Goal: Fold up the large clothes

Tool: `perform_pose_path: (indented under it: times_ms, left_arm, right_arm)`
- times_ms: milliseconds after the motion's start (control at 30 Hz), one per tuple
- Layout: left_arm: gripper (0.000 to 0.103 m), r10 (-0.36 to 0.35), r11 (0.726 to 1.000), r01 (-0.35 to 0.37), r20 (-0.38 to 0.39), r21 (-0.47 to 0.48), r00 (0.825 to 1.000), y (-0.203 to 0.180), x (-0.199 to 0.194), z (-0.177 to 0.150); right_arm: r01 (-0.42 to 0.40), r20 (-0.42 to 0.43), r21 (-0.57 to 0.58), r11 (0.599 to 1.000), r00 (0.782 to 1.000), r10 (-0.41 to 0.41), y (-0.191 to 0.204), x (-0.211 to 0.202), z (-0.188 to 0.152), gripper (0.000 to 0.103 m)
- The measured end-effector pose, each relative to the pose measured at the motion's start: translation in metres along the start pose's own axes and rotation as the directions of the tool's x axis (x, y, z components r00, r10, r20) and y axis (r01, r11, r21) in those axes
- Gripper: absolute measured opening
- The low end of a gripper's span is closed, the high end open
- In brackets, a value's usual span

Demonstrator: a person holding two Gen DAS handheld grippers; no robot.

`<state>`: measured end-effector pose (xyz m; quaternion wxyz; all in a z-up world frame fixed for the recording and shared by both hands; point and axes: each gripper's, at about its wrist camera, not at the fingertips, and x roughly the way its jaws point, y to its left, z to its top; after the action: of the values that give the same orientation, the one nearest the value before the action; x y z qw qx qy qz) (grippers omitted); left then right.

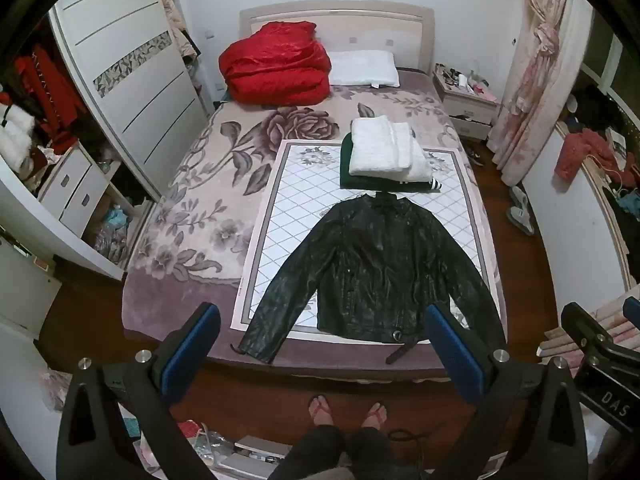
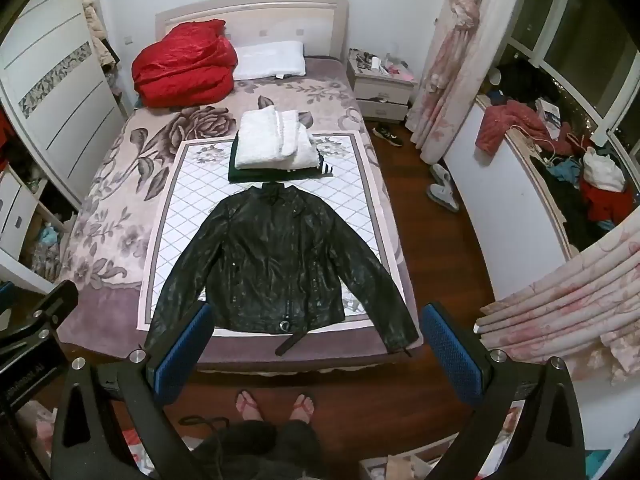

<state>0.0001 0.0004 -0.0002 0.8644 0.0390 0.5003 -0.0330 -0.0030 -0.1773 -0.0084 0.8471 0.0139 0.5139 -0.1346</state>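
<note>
A black leather jacket lies flat and spread out, sleeves angled outward, on a white quilted mat at the foot of the bed; it also shows in the right wrist view. Its belt strap hangs over the bed edge. My left gripper is open and empty, held above the floor in front of the bed. My right gripper is open and empty, also short of the bed edge. A stack of folded clothes, white on dark green, sits beyond the jacket's collar.
A red quilt and a white pillow lie at the head of the bed. A wardrobe stands left, a nightstand and curtains right. The person's feet stand on the wooden floor.
</note>
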Motion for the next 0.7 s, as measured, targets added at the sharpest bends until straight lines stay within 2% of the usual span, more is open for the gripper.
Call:
perform_pose_path:
  times_ms: [567,700]
  left_arm:
    - [0.103,0.007,1.0,-0.007,0.006,0.011,1.0,0.003,-0.001,0.005]
    - [0.103,0.009,1.0,-0.009,0.018,0.022,1.0,-0.006,-0.005,0.0]
  right_arm:
    - [0.0,0.0,0.009,1.0,1.0,0.0,-0.003,0.004,-0.008,0.103]
    - [0.003,0.003,-0.002,1.0,1.0,-0.003,0.0,0.001,-0.004,0.103]
